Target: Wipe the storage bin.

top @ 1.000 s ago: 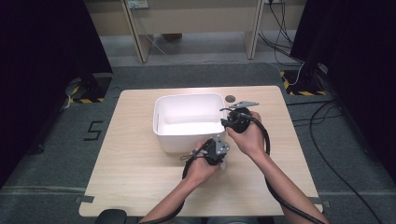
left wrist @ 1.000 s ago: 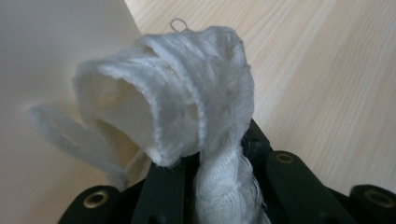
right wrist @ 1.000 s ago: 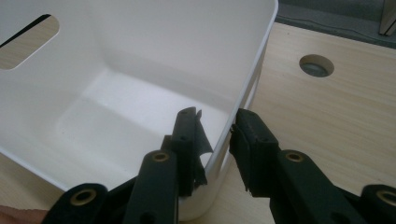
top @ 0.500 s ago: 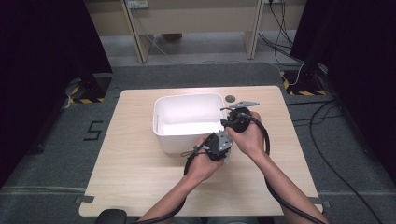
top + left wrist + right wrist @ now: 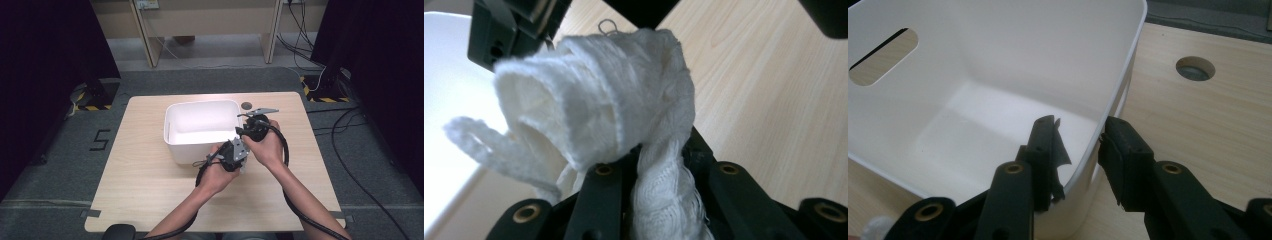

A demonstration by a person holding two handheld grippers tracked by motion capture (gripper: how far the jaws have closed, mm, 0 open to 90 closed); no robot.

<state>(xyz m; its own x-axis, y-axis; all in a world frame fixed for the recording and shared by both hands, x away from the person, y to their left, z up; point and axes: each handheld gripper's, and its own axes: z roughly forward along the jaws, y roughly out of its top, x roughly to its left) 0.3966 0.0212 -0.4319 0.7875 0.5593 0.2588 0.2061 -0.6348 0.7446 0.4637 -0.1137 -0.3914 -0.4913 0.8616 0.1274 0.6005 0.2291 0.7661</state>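
White rectangular plastic tub (image 5: pixel 201 131) sits mid-table, its right wall between the right gripper (image 5: pixel 1079 142)'s just-opening, parted jaws. Crumpled white knitted cloth (image 5: pixel 599 107), clamped in the left gripper (image 5: pixel 659 165), may snag the rim and tip it.

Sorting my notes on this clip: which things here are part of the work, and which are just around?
In use: white cloth clamped in the left tongs; white bin, its wall between the right tongs.
Just around: table, its cable hole.
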